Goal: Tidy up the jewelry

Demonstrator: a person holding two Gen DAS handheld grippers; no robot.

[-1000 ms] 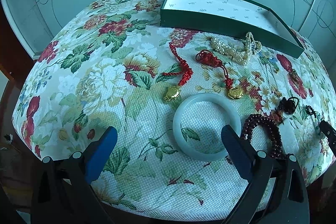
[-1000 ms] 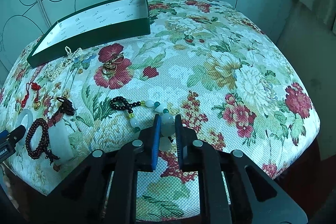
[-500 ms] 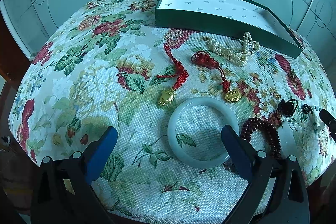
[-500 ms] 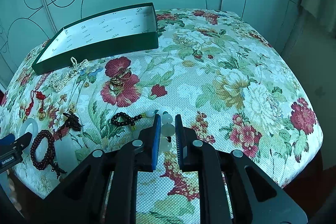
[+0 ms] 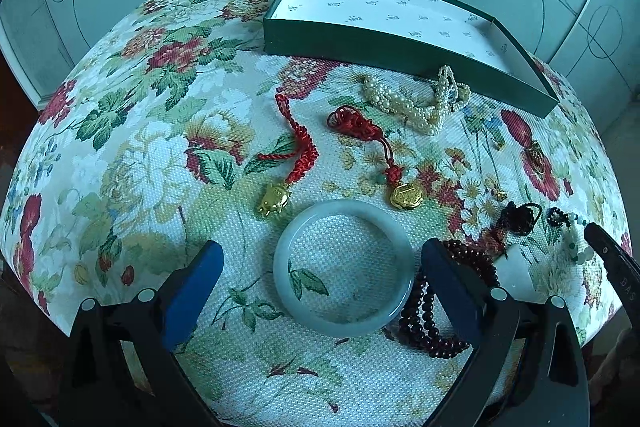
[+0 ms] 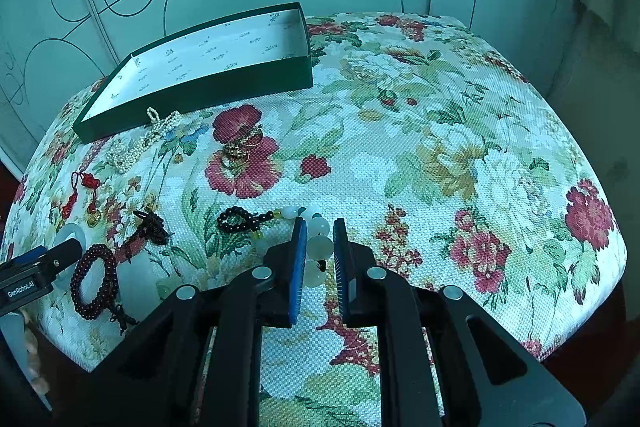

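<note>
My right gripper [image 6: 320, 227] is shut on a white and green bead string [image 6: 319, 247], whose dark bead end [image 6: 237, 219] trails left on the floral cushion [image 6: 460, 147]. My left gripper [image 5: 318, 263] is open, its jaws on either side of a pale jade bangle [image 5: 344, 267] that lies flat on the cushion. An open green box [image 5: 400, 27] with a white lining stands at the back; it also shows in the right wrist view [image 6: 208, 67].
A pearl strand [image 5: 416, 103], two red-corded gold charms [image 5: 276, 203] [image 5: 406, 195], a dark red bead bracelet [image 5: 436, 311] and a black tassel [image 5: 520, 219] lie around the bangle. Gold rings [image 6: 240, 149] sit on a red flower. Glass panels stand behind.
My right gripper has lifted and drawn the bead string back, dragging its dark end along. My left gripper has moved in closer around the jade bangle.
</note>
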